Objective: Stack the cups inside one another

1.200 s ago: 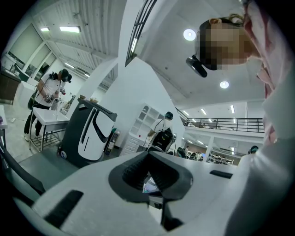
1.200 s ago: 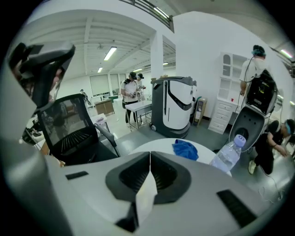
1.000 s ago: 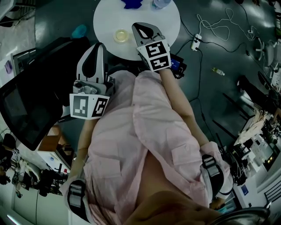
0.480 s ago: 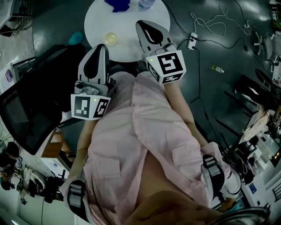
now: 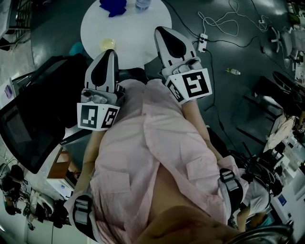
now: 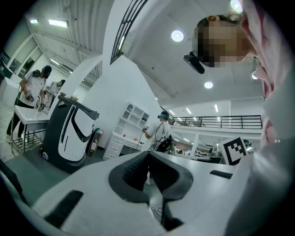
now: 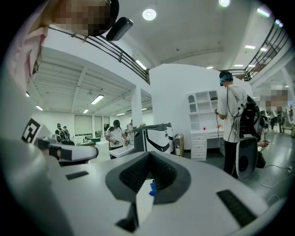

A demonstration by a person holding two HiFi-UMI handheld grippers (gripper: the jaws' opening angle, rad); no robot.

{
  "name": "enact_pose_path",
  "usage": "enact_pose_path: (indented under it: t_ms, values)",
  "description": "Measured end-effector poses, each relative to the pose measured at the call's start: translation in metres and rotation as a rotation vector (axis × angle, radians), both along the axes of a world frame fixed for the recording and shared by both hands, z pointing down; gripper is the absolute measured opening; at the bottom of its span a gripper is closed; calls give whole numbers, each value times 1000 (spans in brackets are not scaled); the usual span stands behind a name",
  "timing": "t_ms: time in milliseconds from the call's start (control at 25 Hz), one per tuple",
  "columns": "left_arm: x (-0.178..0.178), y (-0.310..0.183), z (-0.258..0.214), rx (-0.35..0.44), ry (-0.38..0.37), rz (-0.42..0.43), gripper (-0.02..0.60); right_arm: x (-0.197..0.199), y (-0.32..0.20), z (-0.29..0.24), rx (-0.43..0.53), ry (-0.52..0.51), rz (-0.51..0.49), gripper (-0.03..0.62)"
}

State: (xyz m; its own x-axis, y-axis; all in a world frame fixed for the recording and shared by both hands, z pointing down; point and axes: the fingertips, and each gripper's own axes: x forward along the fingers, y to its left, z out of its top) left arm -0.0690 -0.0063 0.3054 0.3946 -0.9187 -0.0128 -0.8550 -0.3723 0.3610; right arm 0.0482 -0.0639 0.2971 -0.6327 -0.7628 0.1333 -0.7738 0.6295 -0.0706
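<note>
The small yellowish cup (image 5: 108, 44) sits on the round white table (image 5: 138, 38), toward its near left edge. In the head view it lies just past the tip of the left gripper (image 5: 109, 52), apart from it, and to the left of the right gripper (image 5: 161, 30). It is well apart from the right gripper's tip, which reaches over the table's near right part. At the table's far edge are a crumpled blue thing (image 5: 113, 6) and a clear vessel (image 5: 142, 4), perhaps another cup, though the view cuts it off. Both are well beyond the two grippers. The left gripper's jaws are pressed together at the tips with nothing between them. The right gripper's jaws are likewise closed and hold no cup; a white strip with a blue spot (image 7: 146, 203) shows in the seam below its pads. The only markings are the black-and-white square patterns on the left marker cube (image 5: 96, 116) and the right marker cube (image 5: 191, 86). A teal object (image 5: 76, 48) lies on the dark floor just left of the table.
</note>
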Motion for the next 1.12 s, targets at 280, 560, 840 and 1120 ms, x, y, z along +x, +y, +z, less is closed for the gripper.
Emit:
enact_pose_path:
  t_ms: [280, 560, 840, 1120]
  values:
    - [24, 5, 11, -7, 3, -1, 15, 45, 18, -4, 1, -30, 62, 31]
    - [29, 11, 11, -11, -3, -24, 15, 73, 34, -3, -5, -44, 81, 31]
    - [28, 13, 9, -9, -25, -32, 15, 80, 45, 6, -19, -57, 82, 31]
    - [26, 13, 9, 3, -51, -42, 15, 69, 46, 23, -58, -67, 57, 31]
